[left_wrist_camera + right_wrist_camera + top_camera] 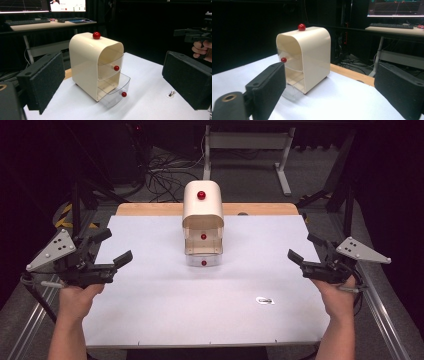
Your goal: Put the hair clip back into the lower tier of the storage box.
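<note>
A cream drawer cabinet (202, 205) with a red knob on top stands at the far middle of the white table (150, 310). Its clear lower drawer (115, 92) is pulled partly out, red knob to the front. The upper drawer (111, 64) sits in. A small metal piece on a white disc (265, 300) lies on the table at the front right. My left gripper (116, 246) hovers open at the table's left edge, nothing between its jaws. My right gripper (304, 247) hovers open at the right edge, also holding nothing. Both are well apart from the cabinet.
A wooden strip (150, 209) shows along the table's far edge. Cables (165, 177) and a desk frame (247, 142) lie on the floor beyond. A desk with a keyboard (27, 22) and monitors stands behind the table.
</note>
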